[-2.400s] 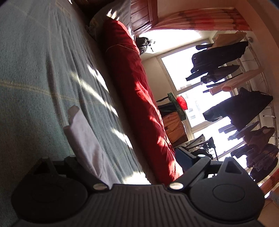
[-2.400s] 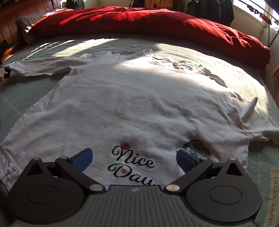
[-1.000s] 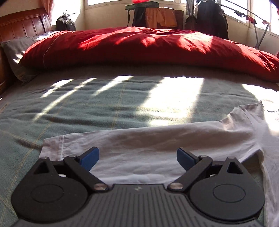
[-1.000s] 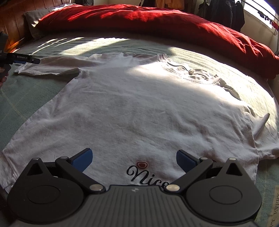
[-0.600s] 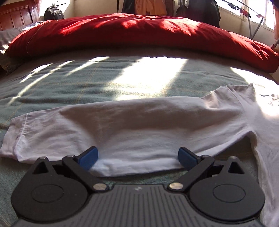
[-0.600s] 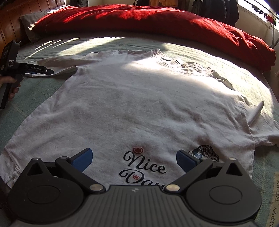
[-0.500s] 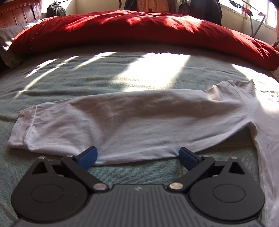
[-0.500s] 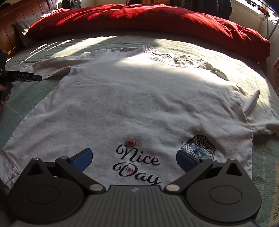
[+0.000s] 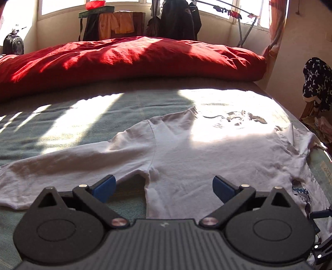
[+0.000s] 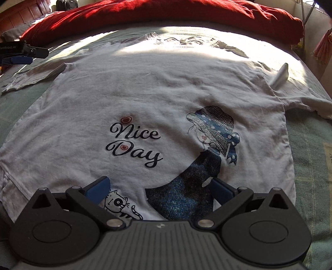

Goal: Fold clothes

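Bed [image 9: 62,128] with a green-grey cover fills both views, sun patches across it. Red duvet [image 9: 128,58] is bunched along the far edge of the bed, beyond the shirt. White long-sleeve T-shirt [image 10: 157,87] lies flat, print side up, mid-bed on the near side of the duvet; collar toward the duvet, hem toward the right wrist camera. One sleeve [image 9: 68,157] is stretched out sideways from the shirt body; the other sleeve [image 10: 307,99] lies on the opposite side of the shirt, with a small fold of cloth standing up near its shoulder. Print on the shirt: "Nice Day" script [image 10: 133,143], a figure in a blue hat and dress beside it, a small cat nearer the hem. Left gripper [image 9: 164,187] hovers low over the shirt's armpit seam, jaws spread wide, nothing between them. Right gripper [image 10: 159,189] sits over the hem end of the shirt above the print, jaws also spread wide and empty. Can't tell whether either gripper's pads touch the cloth. Dark garments [image 9: 178,18] hang by the window behind the duvet.
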A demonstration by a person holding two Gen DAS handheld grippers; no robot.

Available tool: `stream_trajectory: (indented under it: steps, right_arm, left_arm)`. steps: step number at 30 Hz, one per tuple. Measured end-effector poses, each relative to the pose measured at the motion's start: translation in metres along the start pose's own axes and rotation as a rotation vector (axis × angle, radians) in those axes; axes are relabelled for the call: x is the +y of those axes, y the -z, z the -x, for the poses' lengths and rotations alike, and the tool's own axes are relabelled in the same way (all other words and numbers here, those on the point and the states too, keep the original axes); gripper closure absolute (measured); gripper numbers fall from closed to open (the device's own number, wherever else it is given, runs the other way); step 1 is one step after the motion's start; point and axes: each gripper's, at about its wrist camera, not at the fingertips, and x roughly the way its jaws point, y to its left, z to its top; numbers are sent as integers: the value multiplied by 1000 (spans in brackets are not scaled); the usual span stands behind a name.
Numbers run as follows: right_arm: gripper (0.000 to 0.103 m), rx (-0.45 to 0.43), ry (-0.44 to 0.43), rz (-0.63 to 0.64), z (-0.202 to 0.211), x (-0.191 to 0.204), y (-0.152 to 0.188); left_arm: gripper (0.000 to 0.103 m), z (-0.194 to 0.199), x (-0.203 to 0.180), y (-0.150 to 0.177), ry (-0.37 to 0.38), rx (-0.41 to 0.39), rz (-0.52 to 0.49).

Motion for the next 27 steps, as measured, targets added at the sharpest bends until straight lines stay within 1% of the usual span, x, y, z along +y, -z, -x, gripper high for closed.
stream_trajectory:
  steps: [2, 4, 7, 8, 17, 20, 21, 22, 25, 27]
  right_arm:
    - [0, -9, -8, -1, -2, -1, 3]
    - [0, -15, -13, -3, -3, -2, 5]
    - [0, -37, -18, 1, -3, -3, 9]
    - [0, -44, -22, 4, -3, -4, 10]
    - [0, -143, -55, 18, 2, -10, 25]
    - [0, -148, -93, 2, 6, -17, 25]
    - [0, -154, -123, -15, 10, -23, 25]
    - [0, -160, -153, -32, 13, -28, 25]
    - [0, -190, -251, -89, 27, -50, 26]
    - [0, -230, -265, -103, 40, -67, 26]
  left_arm:
    - [4, -13, -33, 5, 33, 24, -65]
    - [4, -27, -57, 15, 27, 63, -112]
    - [4, -42, -73, 36, 17, 118, -127]
    - [4, -43, -75, 42, 8, 126, -118]
    - [2, -23, -69, 84, -108, 110, 46]
    - [2, -16, -74, 92, -165, 108, 88]
    - [2, -13, -79, 92, -187, 103, 97]
    - [2, -11, -84, 91, -192, 95, 99]
    - [2, -6, -101, 86, -171, 69, 93]
    - [2, -5, -112, 83, -156, 55, 88]
